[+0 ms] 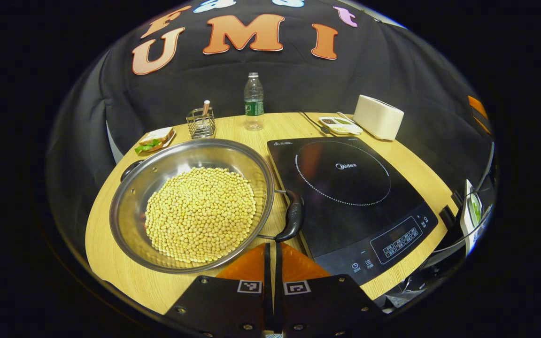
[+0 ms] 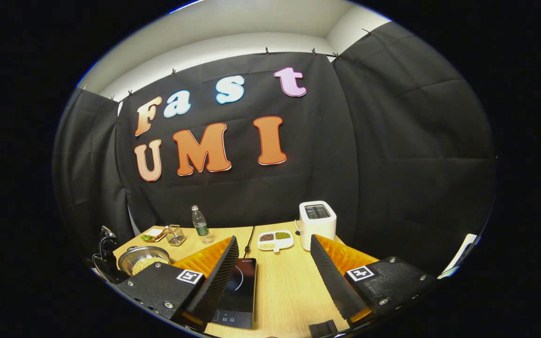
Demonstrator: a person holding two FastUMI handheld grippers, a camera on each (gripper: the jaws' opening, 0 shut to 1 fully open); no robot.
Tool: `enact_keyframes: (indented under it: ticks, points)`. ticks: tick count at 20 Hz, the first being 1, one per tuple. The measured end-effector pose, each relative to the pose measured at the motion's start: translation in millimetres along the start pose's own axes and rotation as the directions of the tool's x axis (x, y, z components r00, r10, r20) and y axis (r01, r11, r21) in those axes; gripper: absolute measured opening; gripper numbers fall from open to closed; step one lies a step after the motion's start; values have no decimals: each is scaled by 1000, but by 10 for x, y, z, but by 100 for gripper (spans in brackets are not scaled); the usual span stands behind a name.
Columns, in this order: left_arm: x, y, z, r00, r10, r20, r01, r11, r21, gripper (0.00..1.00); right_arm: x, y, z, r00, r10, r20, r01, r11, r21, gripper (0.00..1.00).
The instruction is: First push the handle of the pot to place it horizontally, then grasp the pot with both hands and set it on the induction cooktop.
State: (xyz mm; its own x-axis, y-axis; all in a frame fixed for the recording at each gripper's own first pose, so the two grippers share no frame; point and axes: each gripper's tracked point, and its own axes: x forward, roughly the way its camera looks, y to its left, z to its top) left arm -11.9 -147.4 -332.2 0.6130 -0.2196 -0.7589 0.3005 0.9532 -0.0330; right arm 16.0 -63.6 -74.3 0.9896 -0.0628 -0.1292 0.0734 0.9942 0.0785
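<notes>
Black cloth walls close in a booth around a pale wooden table, which carries everything in the scene.

In the left gripper view, a wide steel pot heaped with yellow soybeans sits toward the table's left side, just beside the left edge of a black induction cooktop. The pot's near black handle lies at the cooktop's left edge, reaching just over it. A second dark handle pokes out at the far left of the rim.

The left gripper has its two orange fingers pressed together with nothing between them. Their tips sit just below the near handle, close to it; contact cannot be confirmed.

In the right gripper view, the right gripper is held back from the table's near edge, its fingers spread wide and empty.

Along the far edge stand a water bottle, a wire holder, a sandwich on a plate, a divided dish of grains and a white toaster.

Judging from this, the first step is in hand: the closed left fingers look set to nudge the handle round. The pot is not yet on the cooktop. Next, the push calls for a steady sideways shove against the handle without tipping the beans; afterwards both grippers would need to clamp a handle each and lift together.
</notes>
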Motion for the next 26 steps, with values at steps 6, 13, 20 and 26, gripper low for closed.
enact_keyframes:
  ticks: [6,13,20,26]
  points:
    - [95,-45,89,1000,-19,-2,19,1000,-5,6,31,13,-136,999,22,-48,-20,999,38,96]
    - [255,-82,218,999,-48,-2,48,999,-3,2,88,-44,-266,996,17,-90,-10,997,81,100]
    - [424,-117,364,998,-61,4,61,998,3,2,123,-112,-309,995,-6,-98,13,997,72,95]
    - [504,-146,445,996,-86,10,86,996,8,2,114,-78,-292,995,-15,-102,23,997,70,95]
